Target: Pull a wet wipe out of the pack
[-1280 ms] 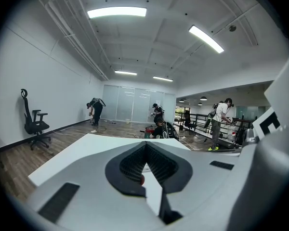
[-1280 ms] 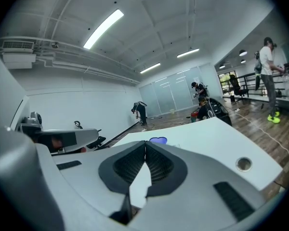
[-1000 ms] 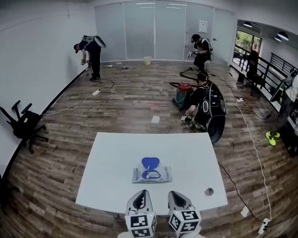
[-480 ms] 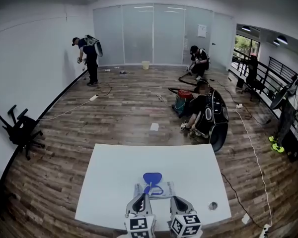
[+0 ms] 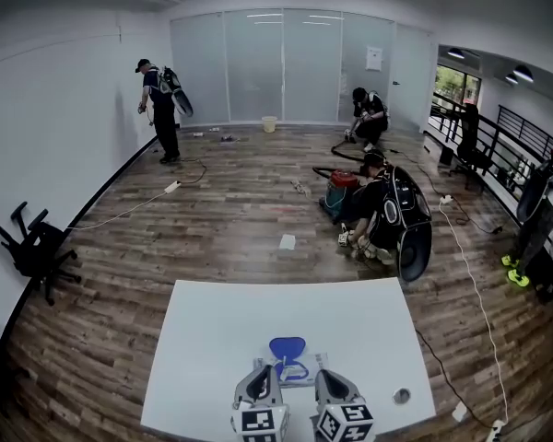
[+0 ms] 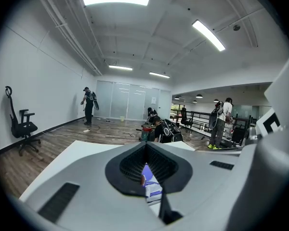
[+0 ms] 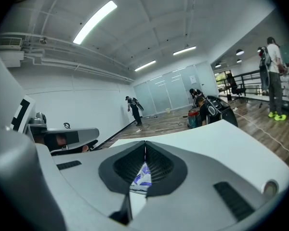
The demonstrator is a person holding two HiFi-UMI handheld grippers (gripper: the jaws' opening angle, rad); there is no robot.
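Pack (image 5: 290, 366) toward near edge of table (image 5: 212, 339), left tongs (image 5: 261, 370) and right tongs (image 5: 324, 374) closed, empty

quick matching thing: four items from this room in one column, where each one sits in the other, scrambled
1 wet wipe pack
2 black office chair
3 pale bucket
4 red-topped canister

A beside the left wall
B on the white table
C on the floor next to the crouching person
D at the foot of the far glass wall

Pairs: 1-B, 2-A, 3-D, 4-C
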